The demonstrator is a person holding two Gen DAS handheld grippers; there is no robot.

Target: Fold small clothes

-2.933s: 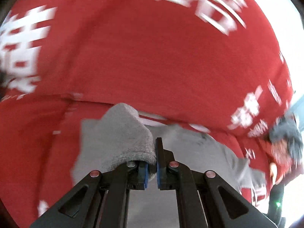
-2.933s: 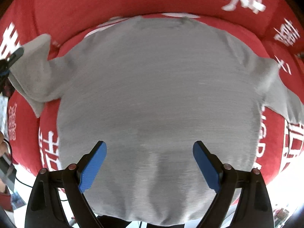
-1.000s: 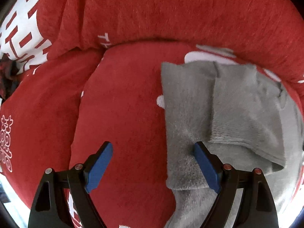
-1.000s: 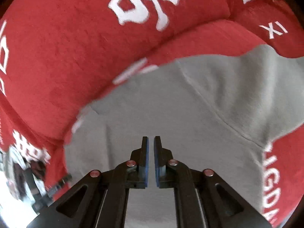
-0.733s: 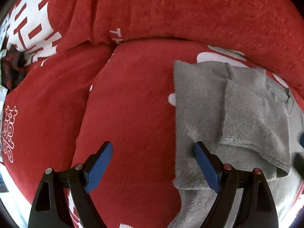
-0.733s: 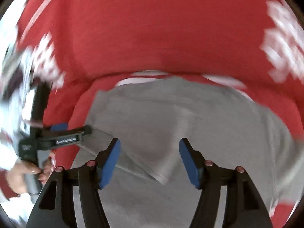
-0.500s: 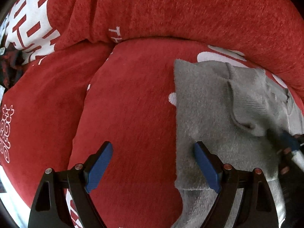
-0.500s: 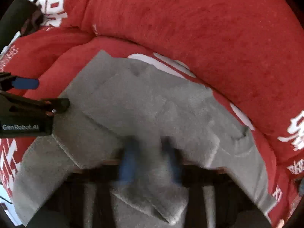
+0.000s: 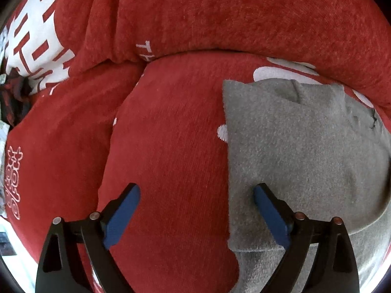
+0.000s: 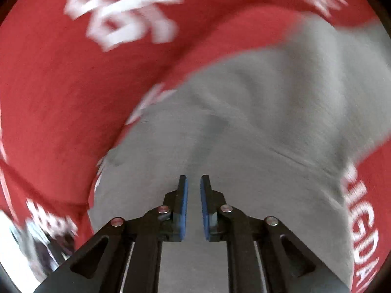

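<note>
A small grey knit garment (image 9: 305, 158) lies on a red seat cushion (image 9: 171, 146), its left side folded inward to a straight edge. My left gripper (image 9: 195, 210) hovers over that edge, its jaws wide and still opening. One blue pad is above the red fabric, the other above the grey, and nothing is gripped. In the blurred right wrist view the same garment (image 10: 244, 134) spreads below my right gripper (image 10: 193, 202). Its jaws stand a narrow gap apart and are opening, with nothing between the pads.
A red backrest cushion (image 9: 244, 12) with white lettering rises behind the seat. A second red cushion (image 9: 61, 134) adjoins on the left. The sofa's front edge and pale floor (image 9: 7, 244) show at the lower left.
The right gripper reached across to the folded sleeve on the garment, then swung back toward the garment's other side. The sleeve flap now lies flatter. The left gripper kept its place.
</note>
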